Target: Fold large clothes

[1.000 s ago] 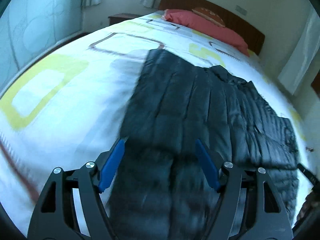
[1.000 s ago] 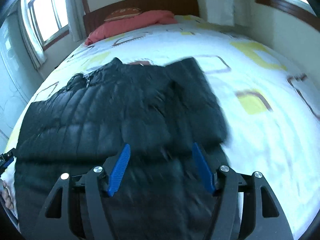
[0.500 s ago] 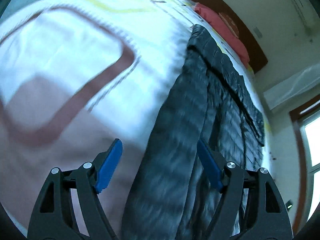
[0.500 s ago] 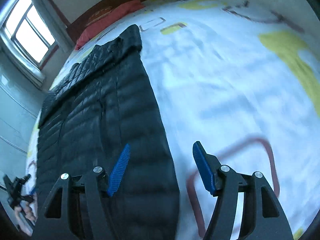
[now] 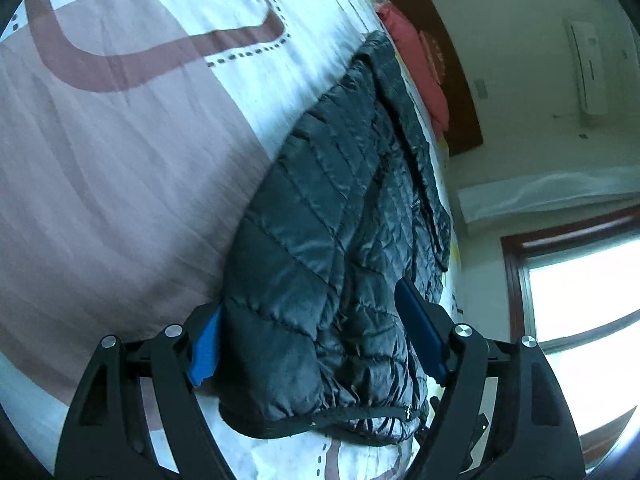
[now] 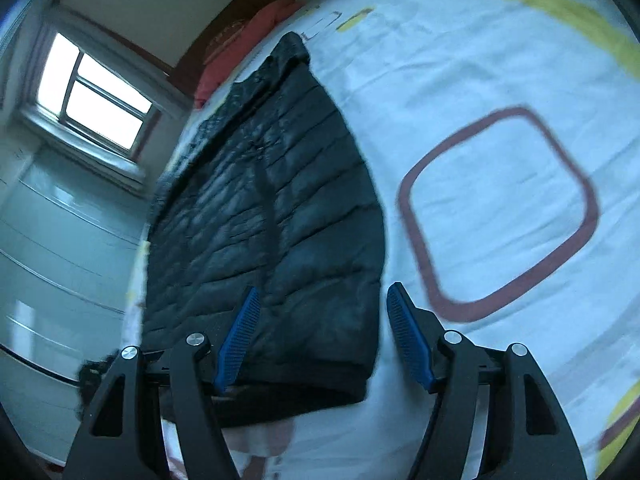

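A black quilted down jacket [image 5: 340, 200] lies flat on the bed, collar toward the headboard. In the left wrist view my left gripper [image 5: 308, 300] is open and straddles the jacket's near hem corner. Its left blue pad [image 5: 204, 344] sits at the jacket's side edge, partly hidden by the fabric. Its right pad [image 5: 420, 336] hovers over the quilting. In the right wrist view the jacket [image 6: 280, 200] stretches away, and my right gripper [image 6: 323, 288] is open over the other hem corner. Its left pad [image 6: 240, 332] is above the fabric, its right pad [image 6: 408, 336] above the sheet.
The bed sheet [image 5: 120, 160] is white with brown and yellow rounded squares [image 6: 500, 208]. A red pillow [image 5: 416, 60] lies against the dark wooden headboard [image 5: 456, 80]. A window [image 6: 96, 92] and pale wardrobe doors [image 6: 60, 260] stand beside the bed.
Both grippers swung from over the jacket's middle out to its two side edges, rolled and sank. Each now has a hem corner of the jacket between its open jaws.
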